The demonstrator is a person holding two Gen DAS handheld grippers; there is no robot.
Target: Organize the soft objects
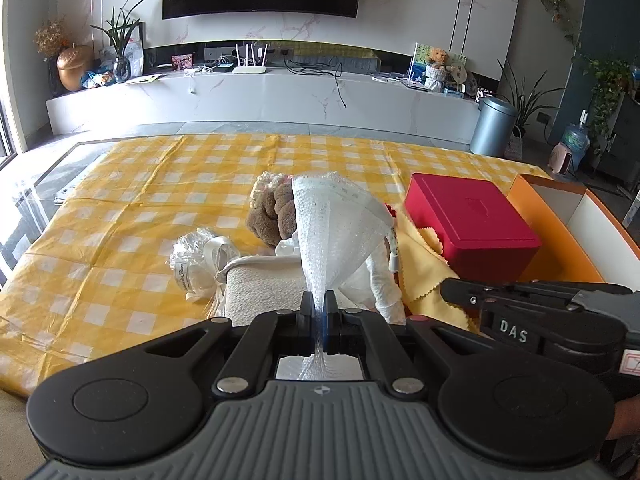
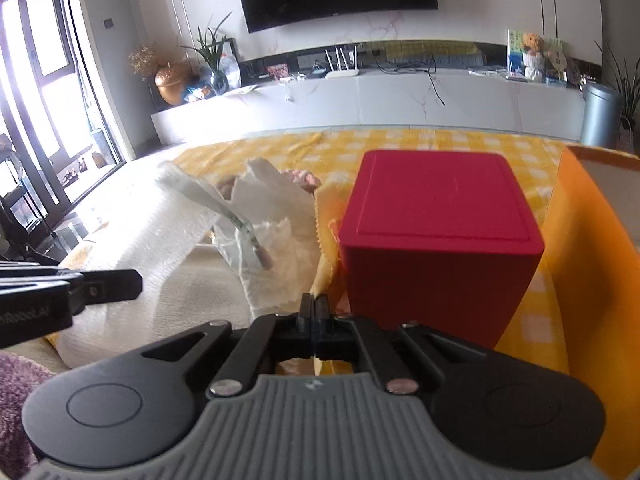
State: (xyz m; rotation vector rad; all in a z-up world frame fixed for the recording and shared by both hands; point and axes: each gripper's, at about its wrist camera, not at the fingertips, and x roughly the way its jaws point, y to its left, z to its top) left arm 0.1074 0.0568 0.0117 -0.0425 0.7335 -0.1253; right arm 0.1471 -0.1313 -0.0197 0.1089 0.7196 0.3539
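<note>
Two grippers are pinching soft cloths on the yellow checked table.

The left gripper [image 1: 319,300] is squeezing a white mesh cloth [image 1: 336,220], lifting it over the pile. The right gripper [image 2: 315,305] is pinching the yellow cloth [image 2: 325,216] beside the red box [image 2: 440,216].

White mesh cloth [image 1: 336,224], fuzzy plush bear [image 1: 272,216], smooth matt red box [image 1: 472,220], glossy checked tablecloth [image 1: 160,184].

The letters "DAS" stand in white on the right claw [image 1: 446,292], at the frame's right edge.
</note>
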